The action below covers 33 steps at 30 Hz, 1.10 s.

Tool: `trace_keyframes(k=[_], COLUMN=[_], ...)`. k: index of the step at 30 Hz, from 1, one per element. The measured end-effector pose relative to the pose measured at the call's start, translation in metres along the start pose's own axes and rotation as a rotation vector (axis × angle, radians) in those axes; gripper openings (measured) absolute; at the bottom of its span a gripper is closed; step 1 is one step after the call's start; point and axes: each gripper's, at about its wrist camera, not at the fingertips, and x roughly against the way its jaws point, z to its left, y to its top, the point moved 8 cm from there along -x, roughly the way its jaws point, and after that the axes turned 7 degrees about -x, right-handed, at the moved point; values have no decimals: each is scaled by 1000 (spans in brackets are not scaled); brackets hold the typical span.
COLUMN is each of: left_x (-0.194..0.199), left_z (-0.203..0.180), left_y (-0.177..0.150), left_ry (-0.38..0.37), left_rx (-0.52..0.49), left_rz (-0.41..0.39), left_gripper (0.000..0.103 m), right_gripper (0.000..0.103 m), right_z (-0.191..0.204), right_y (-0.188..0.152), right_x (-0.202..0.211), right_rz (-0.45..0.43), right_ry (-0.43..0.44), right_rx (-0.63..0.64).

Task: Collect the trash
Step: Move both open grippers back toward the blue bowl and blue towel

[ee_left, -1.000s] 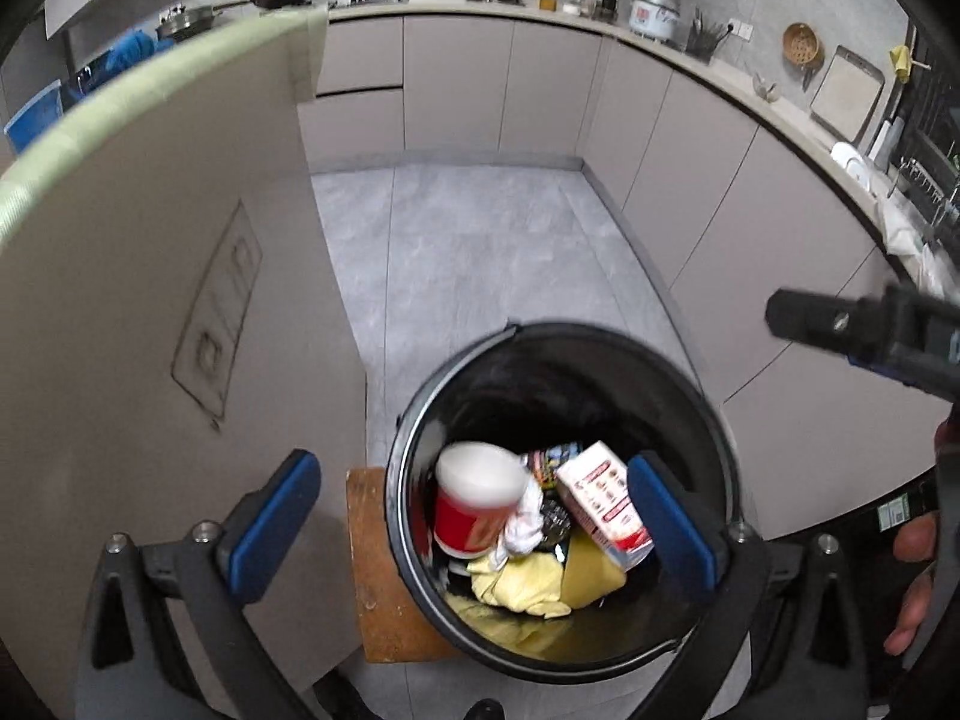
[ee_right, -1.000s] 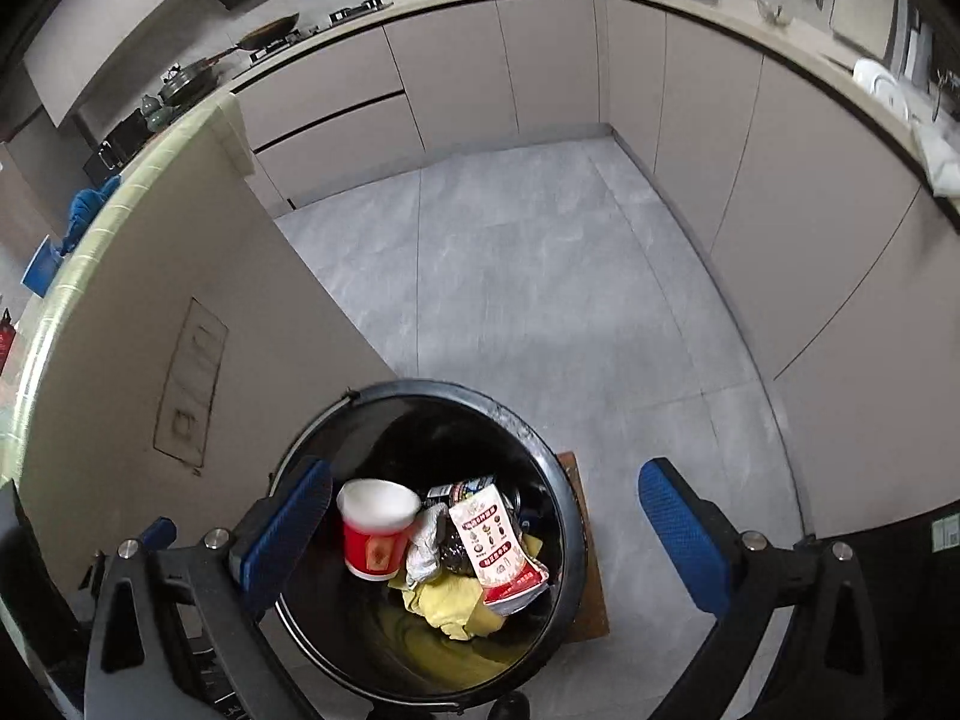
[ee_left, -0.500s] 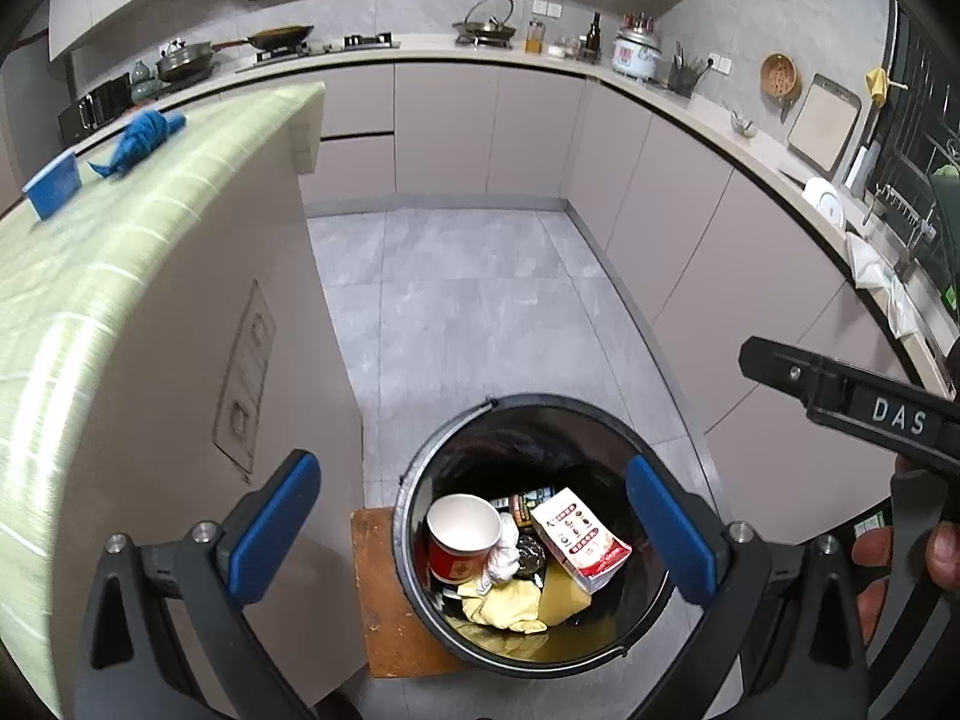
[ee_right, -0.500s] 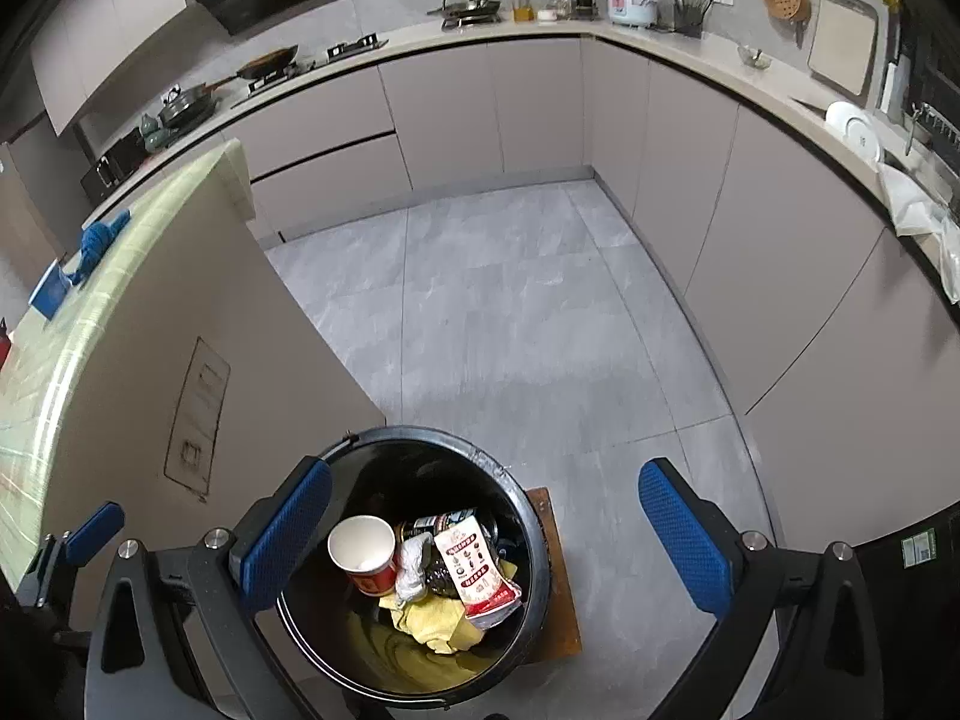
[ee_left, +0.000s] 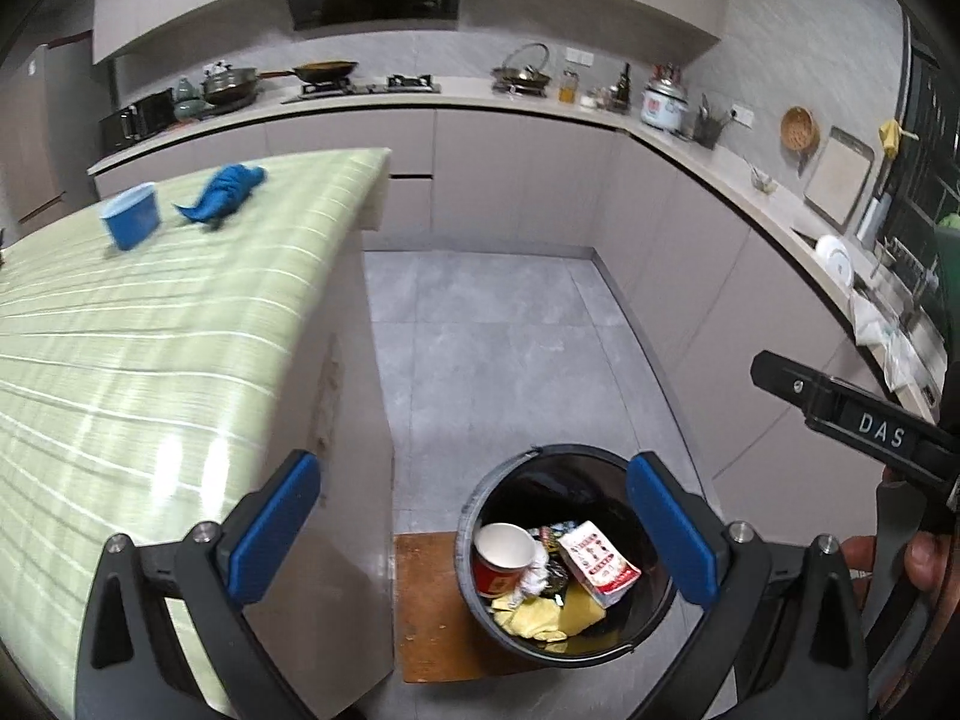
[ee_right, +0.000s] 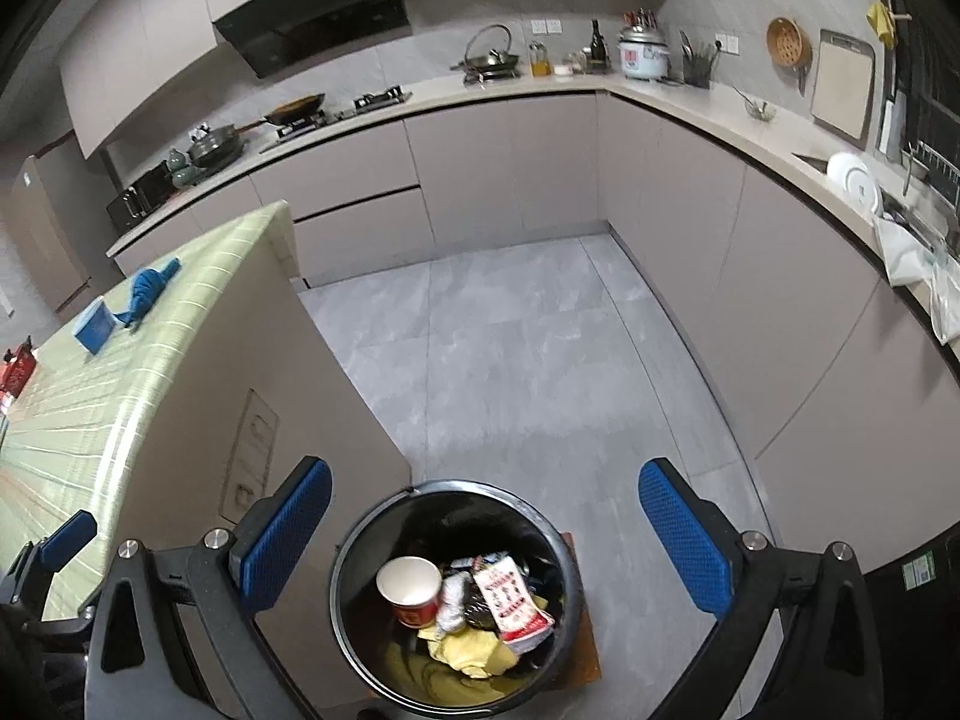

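Both hand-held grippers have risen, left (ee_left: pixel 471 531) and right (ee_right: pixel 483 531), jaws wide and empty, above the round black trash bin (ee_right: pixel 354 618) holding a red paper cup (ee_right: pixel 411 591); beyond, a green striped surface (ee_left: pixel 150 330)

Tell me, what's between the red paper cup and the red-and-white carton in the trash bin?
A crumpled white wrapper and some dark packaging lie between the red paper cup and the red-and-white carton; the right wrist view shows it best.

Both wrist views look steeply down from above counter height — sharing the bin (ee_left: pixel 561 558) (ee_right: pixel 456 594), floor and island.
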Motion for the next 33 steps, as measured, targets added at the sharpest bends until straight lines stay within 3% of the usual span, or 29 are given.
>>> trace_keyframes(k=[8,20,30,33], left_x=[34,59,36,19], left_z=[86,224,296,315], left_y=[8,20,48,54], left_ry=[112,214,172,150], left_rx=[85,171,166,169], left_rz=[-25,-71,-85,-73], left_gripper=[103,103,102,102], right_gripper=[103,103,103,98], right_z=[65,230,357,381], right_y=[10,16,9,11], right_x=[8,11,-23,-41], right_rz=[28,33,75,82], right_ry=[117,250,294,290], right_rx=[30,203,311,313])
